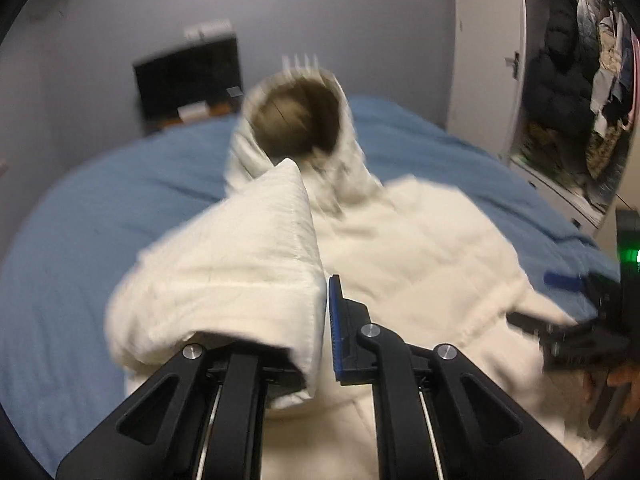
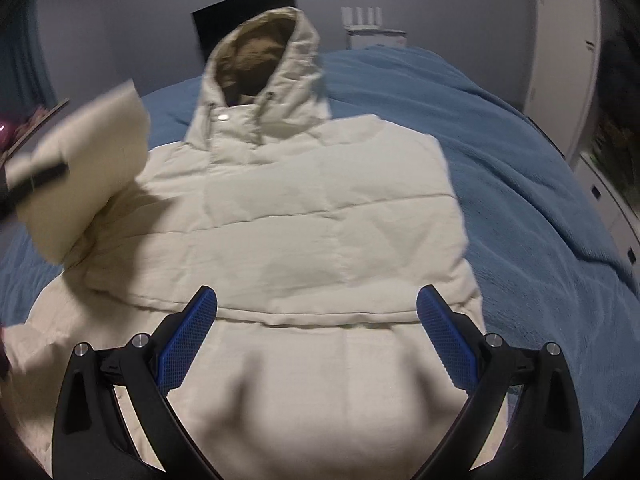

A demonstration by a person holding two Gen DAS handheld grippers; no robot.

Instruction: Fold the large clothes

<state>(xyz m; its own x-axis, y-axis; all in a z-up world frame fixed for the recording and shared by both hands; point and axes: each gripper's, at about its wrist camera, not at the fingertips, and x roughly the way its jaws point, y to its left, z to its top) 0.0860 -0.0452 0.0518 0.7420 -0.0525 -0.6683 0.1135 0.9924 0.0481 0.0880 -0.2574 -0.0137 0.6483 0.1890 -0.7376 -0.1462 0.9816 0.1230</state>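
A cream hooded puffer jacket (image 2: pixel 304 208) lies front up on a blue blanket (image 2: pixel 520 168), its tan-lined hood (image 2: pixel 256 56) at the far end. My left gripper (image 1: pixel 324 312) is shut on the jacket's sleeve (image 1: pixel 240 264), which is lifted and folded in over the chest; the sleeve hides its left finger. In the right wrist view the same sleeve (image 2: pixel 92 168) hangs blurred at the left with the left gripper (image 2: pixel 36 180) on it. My right gripper (image 2: pixel 316 320) stands open just above the jacket's lower front, with nothing between its blue pads (image 2: pixel 188 332).
The bed fills both views. A black screen (image 1: pixel 188 76) leans on the grey wall behind the hood. A white wardrobe door (image 1: pixel 488 60) and an open closet full of clothes (image 1: pixel 580 80) stand to the right. A small white device (image 2: pixel 362 16) sits beyond the bed.
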